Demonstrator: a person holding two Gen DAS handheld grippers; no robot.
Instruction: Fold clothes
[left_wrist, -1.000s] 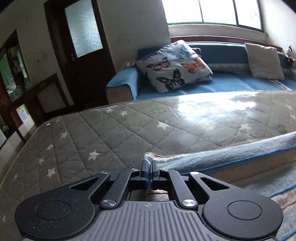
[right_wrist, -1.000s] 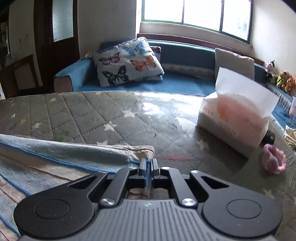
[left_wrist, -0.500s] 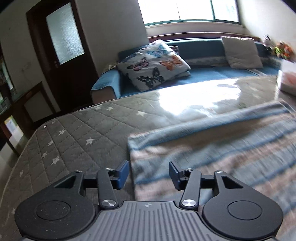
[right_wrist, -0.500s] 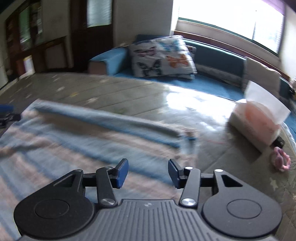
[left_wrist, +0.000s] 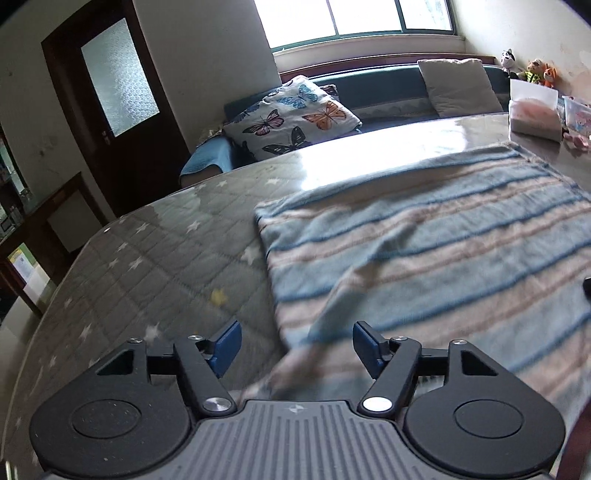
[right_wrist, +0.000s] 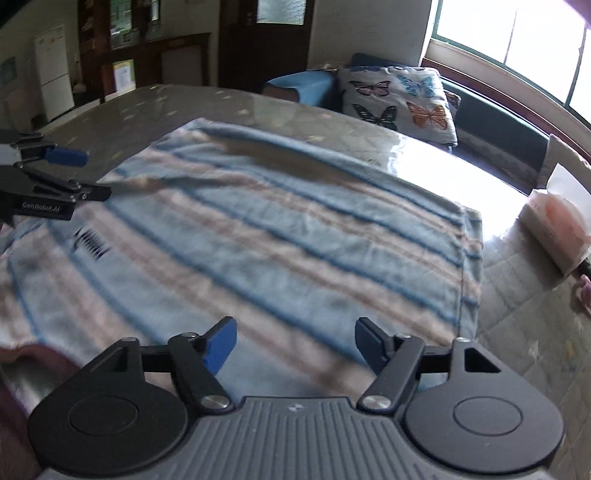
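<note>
Striped towel (left_wrist: 424, 236): folded once on bench (left_wrist: 155, 258). Left tool (left_wrist: 297, 341), right tool (right_wrist: 295, 341): jaws just opened, empty. Regrasp towel's near corners evenly.

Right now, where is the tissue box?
In the right wrist view the tissue box stands at the far right on the quilted table, just beyond the striped blanket's right edge.

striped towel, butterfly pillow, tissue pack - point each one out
striped towel (right_wrist: 295, 236), right wrist view, middle of its top layer
butterfly pillow (left_wrist: 291, 114), left wrist view, centre of its printed face
tissue pack (right_wrist: 557, 225), right wrist view, its pink side
</note>
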